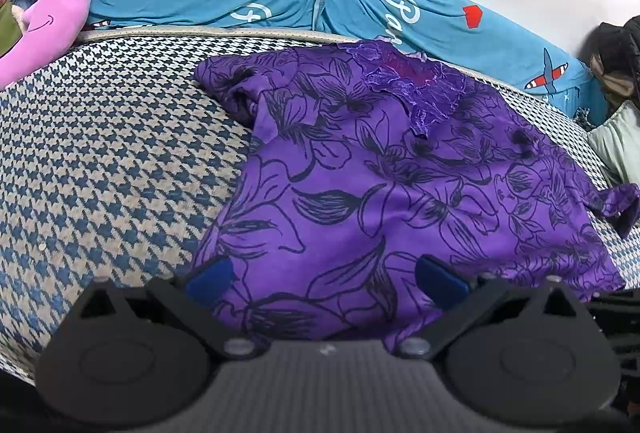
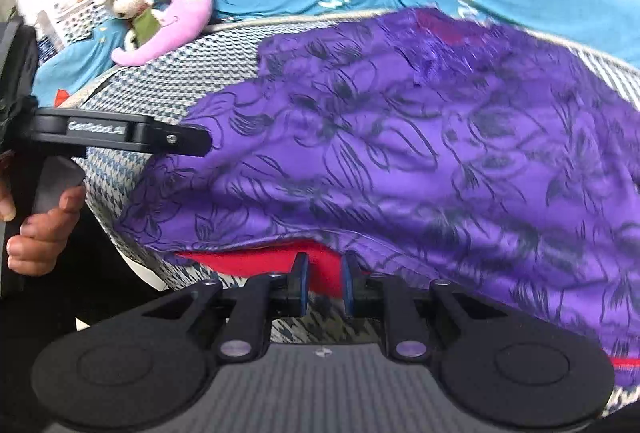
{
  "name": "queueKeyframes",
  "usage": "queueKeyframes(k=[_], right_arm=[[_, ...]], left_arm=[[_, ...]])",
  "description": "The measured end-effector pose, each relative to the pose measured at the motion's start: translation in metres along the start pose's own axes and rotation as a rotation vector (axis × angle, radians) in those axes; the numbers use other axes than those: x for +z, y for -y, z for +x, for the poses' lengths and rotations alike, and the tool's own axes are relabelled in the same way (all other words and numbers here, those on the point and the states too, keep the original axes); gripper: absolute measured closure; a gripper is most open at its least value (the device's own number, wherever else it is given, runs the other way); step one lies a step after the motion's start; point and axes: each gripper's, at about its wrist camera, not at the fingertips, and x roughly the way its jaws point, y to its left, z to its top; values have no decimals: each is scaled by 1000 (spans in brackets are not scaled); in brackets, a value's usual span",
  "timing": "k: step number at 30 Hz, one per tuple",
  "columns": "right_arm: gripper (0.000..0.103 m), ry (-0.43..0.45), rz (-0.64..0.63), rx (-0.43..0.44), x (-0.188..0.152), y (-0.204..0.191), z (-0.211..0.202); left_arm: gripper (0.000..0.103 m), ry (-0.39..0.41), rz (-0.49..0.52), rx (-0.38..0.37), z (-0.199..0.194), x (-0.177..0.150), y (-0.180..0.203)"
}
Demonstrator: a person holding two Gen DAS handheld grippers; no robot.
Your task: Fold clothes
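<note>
Purple floral garment [image 1: 400, 185] is spread across the houndstooth cover [image 1: 100, 153], filling centre and right of frame; left gripper [image 1: 324, 279] is held wide open over its near hem, pads apart, nothing clamped; right gripper [image 2: 324, 279] is nearly closed at lower centre, a narrow gap left, red fabric [image 2: 256, 259] seen beyond it; grip on the hem cannot be confirmed; pink plush [image 1: 48, 17] sits upper left.
</note>
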Motion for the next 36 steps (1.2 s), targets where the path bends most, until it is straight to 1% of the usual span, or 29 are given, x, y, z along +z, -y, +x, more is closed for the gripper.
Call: queueKeyframes(k=[2,4,6,9,12,17,19,20,21,22,23,25,28,29,31,33,36], right_arm=[[83,-9,-41,-4,1,-5,3],[79,-29,-71,-2,0,-11,8],[68,-40,-111,-2,-3,-15,12],[61,-43,-178,-5,-7,-22,15],[61,-42,-246,-31,-11,-30,18],[62,-25,-375,-100,-16,-44,27],[66,-18,-406,-119,-17,-47,29],[71,-13,-420,-127,-17,-48,30],[81,-9,-423,-129,-17,-48,31],[88,-6,-415,-124,-15,-48,29],[93,-3,-405,-116,-14,-47,27],[94,-17,-365,-66,-12,-46,20],[94,-57,-332,60,-14,-45,8],[99,-70,-323,102,-15,-44,4],[99,-93,-317,171,-18,-46,-1],[99,-110,-337,206,-21,-53,0],[99,-104,-355,187,-23,-57,0]], left_arm=[[0,0,-4,3,0,0,-1],[0,0,-7,7,0,0,-3],[0,0,-17,11,-1,0,-5],[0,0,-35,13,-1,1,-9],[0,0,-45,15,-1,2,-11],[0,-8,-51,19,0,3,-11],[0,-8,-51,24,1,3,-11],[0,-9,-53,27,2,3,-11],[0,-9,-57,31,2,2,-11],[0,-8,-63,36,2,3,-12],[0,-7,-72,42,2,3,-14],[0,5,-102,58,1,4,-19],[0,27,-155,86,-2,4,-29],[0,33,-174,97,-2,4,-33],[0,41,-203,121,-2,4,-38],[0,46,-223,146,-2,4,-41],[0,51,-243,165,-2,5,-42]])
